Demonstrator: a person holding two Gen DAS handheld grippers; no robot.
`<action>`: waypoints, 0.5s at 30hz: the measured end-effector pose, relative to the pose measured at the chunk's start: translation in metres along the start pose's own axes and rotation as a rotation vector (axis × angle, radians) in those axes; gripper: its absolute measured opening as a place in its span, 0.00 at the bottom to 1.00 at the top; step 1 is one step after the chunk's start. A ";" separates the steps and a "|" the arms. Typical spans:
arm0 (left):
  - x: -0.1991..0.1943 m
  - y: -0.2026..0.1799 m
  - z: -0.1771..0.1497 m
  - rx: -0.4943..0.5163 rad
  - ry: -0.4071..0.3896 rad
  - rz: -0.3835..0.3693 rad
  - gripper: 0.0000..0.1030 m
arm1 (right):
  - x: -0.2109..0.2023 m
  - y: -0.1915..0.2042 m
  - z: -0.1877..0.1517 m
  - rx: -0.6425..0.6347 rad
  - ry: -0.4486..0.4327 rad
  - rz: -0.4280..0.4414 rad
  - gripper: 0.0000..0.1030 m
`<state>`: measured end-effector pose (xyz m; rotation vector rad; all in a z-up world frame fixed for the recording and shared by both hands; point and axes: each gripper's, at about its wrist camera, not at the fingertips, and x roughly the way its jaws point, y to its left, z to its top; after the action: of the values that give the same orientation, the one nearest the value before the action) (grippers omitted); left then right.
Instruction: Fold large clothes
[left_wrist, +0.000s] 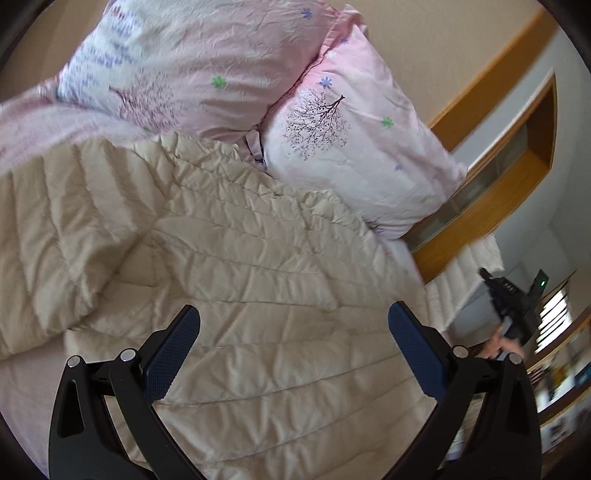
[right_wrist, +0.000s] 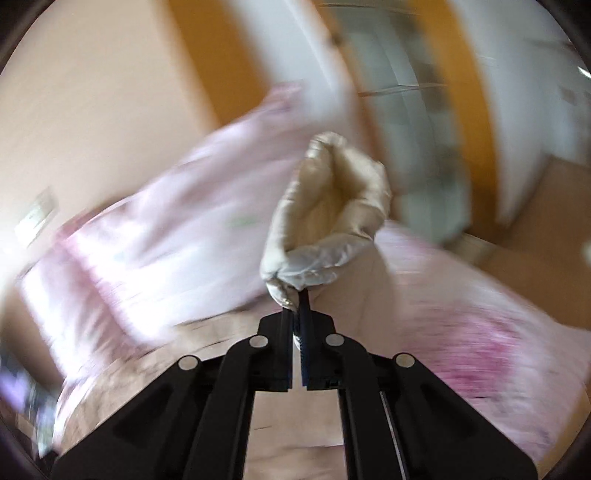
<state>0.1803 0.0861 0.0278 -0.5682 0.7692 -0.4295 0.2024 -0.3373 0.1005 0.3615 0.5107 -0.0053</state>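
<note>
A cream quilted puffer jacket (left_wrist: 236, 258) lies spread across the bed, one part folded over at the left. My left gripper (left_wrist: 293, 321) is open and empty just above the jacket's middle. My right gripper (right_wrist: 295, 299) is shut on a bunched edge of the same jacket (right_wrist: 328, 206), which sticks up between the fingers. The right gripper also shows in the left wrist view (left_wrist: 511, 306), lifted at the bed's right side with jacket fabric hanging by it. The right wrist view is blurred.
Two pink flowered pillows (left_wrist: 354, 140) lie at the head of the bed, touching the jacket's far edge. A wooden headboard shelf (left_wrist: 491, 206) runs behind them. The pink bed sheet (right_wrist: 480, 295) shows under the jacket. Shelves with objects (left_wrist: 561, 380) stand at the right.
</note>
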 end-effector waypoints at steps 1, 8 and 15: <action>0.001 0.001 0.001 -0.015 0.001 -0.011 0.99 | 0.007 0.022 -0.006 -0.039 0.028 0.057 0.04; 0.024 0.006 0.012 -0.127 0.027 -0.091 0.99 | 0.055 0.141 -0.092 -0.258 0.294 0.310 0.04; 0.059 0.020 0.016 -0.270 0.110 -0.127 0.93 | 0.073 0.189 -0.150 -0.418 0.471 0.346 0.37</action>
<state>0.2334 0.0733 -0.0063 -0.8541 0.9071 -0.4800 0.2124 -0.1032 0.0074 0.0313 0.8890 0.5248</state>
